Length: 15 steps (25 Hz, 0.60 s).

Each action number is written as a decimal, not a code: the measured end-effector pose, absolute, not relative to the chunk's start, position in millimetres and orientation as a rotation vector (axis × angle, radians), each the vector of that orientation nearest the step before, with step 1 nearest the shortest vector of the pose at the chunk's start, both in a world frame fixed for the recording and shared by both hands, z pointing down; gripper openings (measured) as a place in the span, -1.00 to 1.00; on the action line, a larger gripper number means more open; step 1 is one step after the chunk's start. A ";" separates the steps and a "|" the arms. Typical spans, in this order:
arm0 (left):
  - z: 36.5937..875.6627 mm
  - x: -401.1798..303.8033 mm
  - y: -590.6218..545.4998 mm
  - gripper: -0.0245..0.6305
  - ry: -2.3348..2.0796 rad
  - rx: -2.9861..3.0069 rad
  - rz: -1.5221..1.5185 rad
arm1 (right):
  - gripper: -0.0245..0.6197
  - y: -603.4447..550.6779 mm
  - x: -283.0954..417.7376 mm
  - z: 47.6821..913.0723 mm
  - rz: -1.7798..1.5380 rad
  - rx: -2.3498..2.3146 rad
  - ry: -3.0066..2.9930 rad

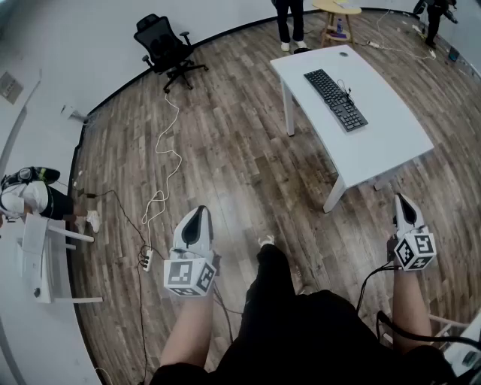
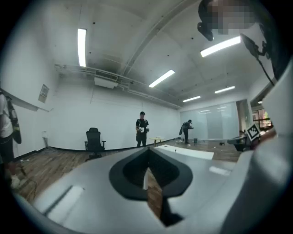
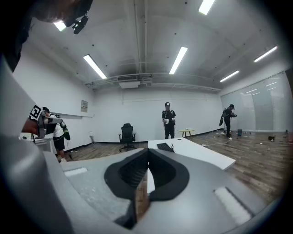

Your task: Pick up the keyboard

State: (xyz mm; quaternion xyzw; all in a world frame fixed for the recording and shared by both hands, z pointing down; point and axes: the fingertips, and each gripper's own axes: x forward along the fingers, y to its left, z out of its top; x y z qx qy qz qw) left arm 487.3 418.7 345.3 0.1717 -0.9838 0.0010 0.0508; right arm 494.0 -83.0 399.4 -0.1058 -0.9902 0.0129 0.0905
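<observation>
A black keyboard [image 1: 336, 98] lies along the white table [image 1: 376, 143] at the upper right of the head view; in the right gripper view the keyboard [image 3: 165, 146] shows small on the table top [image 3: 201, 155]. My left gripper [image 1: 198, 213] hangs over bare wooden floor, well short of the table, jaws shut with nothing between them. My right gripper [image 1: 400, 200] is held just off the table's near corner, also shut and holding nothing. In the left gripper view the jaws [image 2: 147, 170] meet, with the table [image 2: 183, 152] far ahead.
A black office chair [image 1: 167, 46] stands far left. A white cable [image 1: 167, 162] and a power strip [image 1: 147, 260] lie on the floor by my left gripper. A person [image 1: 289, 21] stands beyond the table near a small round table [image 1: 336, 16]. White furniture [image 1: 45, 252] lines the left wall.
</observation>
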 end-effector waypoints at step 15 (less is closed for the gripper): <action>342.2 250.5 467.7 -0.93 -2.954 0.703 0.005 | -0.92 -47.3 337.4 396.8 0.074 -0.058 -2.940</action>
